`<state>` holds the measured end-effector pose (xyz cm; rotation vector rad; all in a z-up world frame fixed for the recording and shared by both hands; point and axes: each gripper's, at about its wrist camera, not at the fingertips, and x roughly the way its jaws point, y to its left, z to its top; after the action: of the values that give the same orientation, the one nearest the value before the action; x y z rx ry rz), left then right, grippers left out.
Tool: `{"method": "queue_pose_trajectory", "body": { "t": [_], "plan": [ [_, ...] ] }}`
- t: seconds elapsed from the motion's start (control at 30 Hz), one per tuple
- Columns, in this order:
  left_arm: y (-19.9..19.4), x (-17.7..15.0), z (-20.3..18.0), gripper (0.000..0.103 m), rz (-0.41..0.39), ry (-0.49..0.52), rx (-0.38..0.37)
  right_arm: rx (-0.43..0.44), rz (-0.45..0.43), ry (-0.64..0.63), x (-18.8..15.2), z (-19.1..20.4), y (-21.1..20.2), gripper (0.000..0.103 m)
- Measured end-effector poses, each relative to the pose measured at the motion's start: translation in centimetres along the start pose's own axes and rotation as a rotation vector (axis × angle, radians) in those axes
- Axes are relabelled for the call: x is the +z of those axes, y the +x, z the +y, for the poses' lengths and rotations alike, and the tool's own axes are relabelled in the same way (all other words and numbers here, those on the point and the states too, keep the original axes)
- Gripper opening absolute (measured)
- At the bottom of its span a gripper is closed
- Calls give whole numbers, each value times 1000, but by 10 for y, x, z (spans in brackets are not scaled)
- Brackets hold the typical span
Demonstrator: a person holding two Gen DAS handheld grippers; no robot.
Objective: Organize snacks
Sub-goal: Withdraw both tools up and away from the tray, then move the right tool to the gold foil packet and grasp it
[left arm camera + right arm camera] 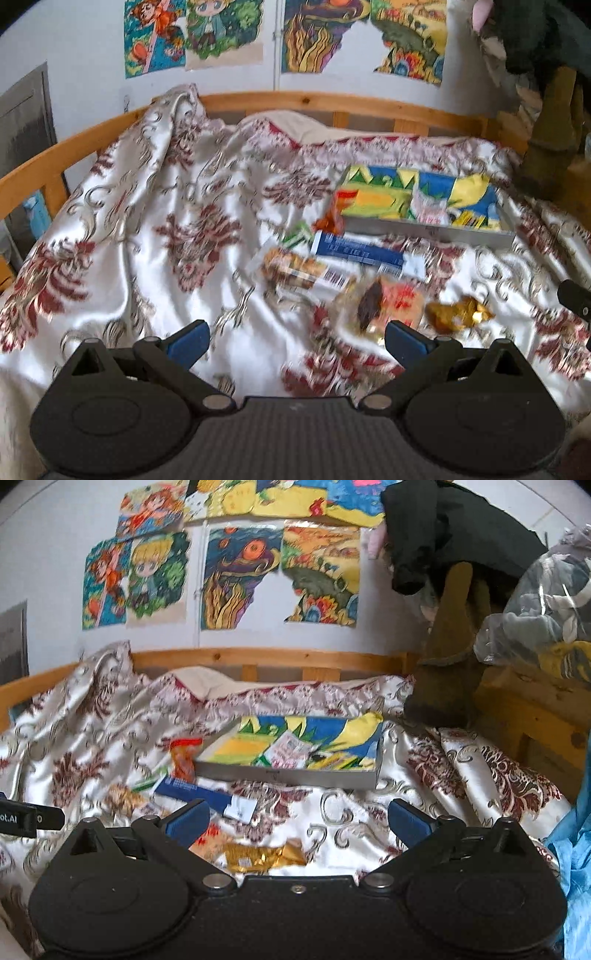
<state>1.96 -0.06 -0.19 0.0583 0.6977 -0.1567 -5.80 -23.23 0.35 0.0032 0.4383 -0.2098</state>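
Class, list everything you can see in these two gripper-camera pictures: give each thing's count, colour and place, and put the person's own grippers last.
tray: one, grey, on the bedspread, holding bright yellow-blue packets
blue bar: one, blue-white, in front of the tray
orange packet: one, at the tray's left end
gold wrapper: one, nearest the right gripper
clear packets: two or so, blurred, mid-bed
bedspread: one, white with red flowers
bed rail: one, wooden, behind
posters: several, on the wall
left gripper: open
right gripper: open
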Motion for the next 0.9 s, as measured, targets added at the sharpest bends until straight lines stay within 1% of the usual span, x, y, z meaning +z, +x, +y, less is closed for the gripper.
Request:
{"method": "queue_pose_trajectory", "body": {
  "t": [0.2,0.33,0.57,0.67,0.9],
  "plan": [
    [-4,-6,5,103,8,-20,-1,0,15,-86,-6,16,-3,102],
    [-4,-6,4,103,-1,-16,8,-4,26,-90,-6,17,0,102],
    [0,-6,0,103,23,2,12,-8,48,-103,-6,19,4,102],
    [3,-4,1,103,45,-5,6,-8,59,-111,-7,21,6,102],
    [14,7,3,103,129,-29,0,-10,105,-103,-4,20,14,102]
  ]
}}
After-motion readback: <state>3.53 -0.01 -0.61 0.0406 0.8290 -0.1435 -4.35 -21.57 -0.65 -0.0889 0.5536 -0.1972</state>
